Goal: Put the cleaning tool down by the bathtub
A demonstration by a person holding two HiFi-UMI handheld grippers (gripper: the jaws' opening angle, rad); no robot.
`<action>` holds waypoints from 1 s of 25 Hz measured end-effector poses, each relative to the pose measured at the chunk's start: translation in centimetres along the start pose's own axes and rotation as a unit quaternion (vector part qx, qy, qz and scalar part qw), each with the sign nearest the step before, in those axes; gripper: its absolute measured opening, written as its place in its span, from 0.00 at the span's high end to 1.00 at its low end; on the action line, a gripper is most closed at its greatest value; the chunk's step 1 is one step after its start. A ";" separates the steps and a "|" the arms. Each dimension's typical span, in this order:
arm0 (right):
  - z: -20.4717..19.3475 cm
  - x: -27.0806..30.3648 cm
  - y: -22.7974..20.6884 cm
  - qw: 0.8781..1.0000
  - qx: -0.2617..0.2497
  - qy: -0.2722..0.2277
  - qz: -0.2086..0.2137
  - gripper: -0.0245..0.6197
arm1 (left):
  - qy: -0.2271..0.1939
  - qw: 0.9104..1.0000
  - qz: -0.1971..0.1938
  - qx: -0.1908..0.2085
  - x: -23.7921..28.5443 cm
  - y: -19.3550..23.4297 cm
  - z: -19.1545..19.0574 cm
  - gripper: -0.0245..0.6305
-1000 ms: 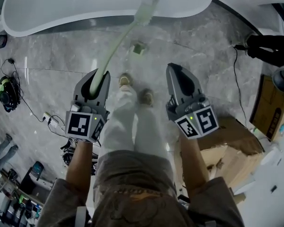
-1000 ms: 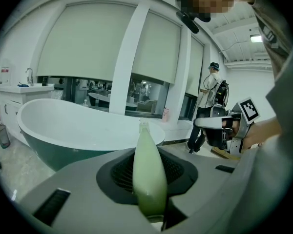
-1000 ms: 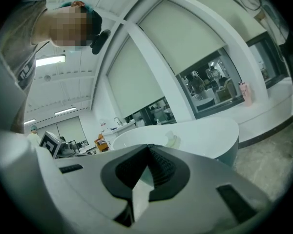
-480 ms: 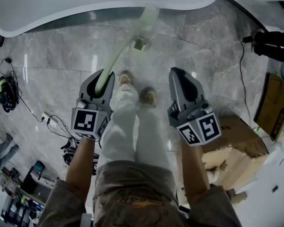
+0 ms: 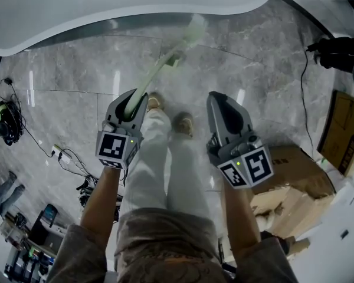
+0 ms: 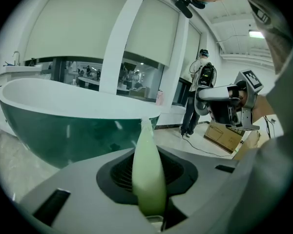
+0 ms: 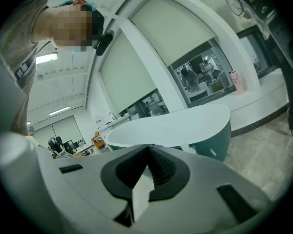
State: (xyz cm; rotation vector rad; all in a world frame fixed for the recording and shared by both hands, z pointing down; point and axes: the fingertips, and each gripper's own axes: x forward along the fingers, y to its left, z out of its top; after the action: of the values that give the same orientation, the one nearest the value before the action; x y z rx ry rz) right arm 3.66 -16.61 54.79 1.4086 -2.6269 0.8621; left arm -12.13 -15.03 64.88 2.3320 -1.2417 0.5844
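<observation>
Holding the task's thing: left gripper [image 5: 130,103], jaws closed about halfway onto the lower end of the cleaning tool [image 5: 155,75], whose pale green handle fills the gap between the ribbed pads.

Cleaning tool: long, slim and slightly bowed. It runs up and to the right from the left gripper to a blurred pale head just beside the near edge of the bathtub. No view shows whether the head touches the floor or the tub.

Bathtub [image 5: 59,16]: white, oval and freestanding, across the top of the head view. Its outer wall looks dark green in both gripper views.

Right gripper [image 5: 219,101]: jaw tips together with nothing between them. It is held level with the left gripper, well apart from the tool.

Floor [image 5: 76,69]: grey veined marble, glossy.

Small green item [image 5: 176,59]: on the floor near the tub, partly behind the handle.

Person's shoes [image 5: 184,122]: between the two grippers, below white trouser legs.

Cardboard boxes [image 5: 295,170]: lower right, just beside the right gripper.

Cables [image 5: 68,155]: at the left, on the floor.

Second person [image 6: 198,89]: standing far off in the left gripper view, wearing a backpack.
</observation>
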 end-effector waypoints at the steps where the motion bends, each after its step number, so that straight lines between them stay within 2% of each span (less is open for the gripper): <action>1: -0.1 0.0 -0.1 1.000 0.002 0.001 -0.001 0.96 | 0.009 1.000 0.000 0.002 0.3 0.0 -0.4 0.81; 6: -0.8 -0.1 -1.0 1.000 0.014 0.005 -0.005 0.96 | 0.059 0.998 0.011 -0.014 1.4 0.5 -3.6 0.81; 11: -1.8 -0.1 -2.0 1.000 0.022 0.010 -0.011 0.96 | 0.081 0.996 0.026 -0.014 3.9 2.0 -6.0 0.81; 19: -3.1 0.3 -3.2 0.999 0.027 0.020 -0.015 0.96 | 0.136 0.990 0.032 -0.037 8.1 3.2 -10.0 0.81; 22: -3.5 0.7 -3.4 0.999 0.030 0.021 -0.014 0.96 | 0.173 0.984 0.034 -0.035 9.7 3.6 -11.8 0.81; 25: -3.8 1.0 -3.4 0.999 0.034 0.023 -0.014 0.96 | 0.220 0.974 0.042 -0.035 11.2 3.9 -13.6 0.81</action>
State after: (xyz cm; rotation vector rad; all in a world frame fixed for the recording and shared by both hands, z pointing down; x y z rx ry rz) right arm 4.92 -17.02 59.81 1.4178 -2.5618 0.9774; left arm -11.96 -16.89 82.83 1.9531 -1.1305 1.0030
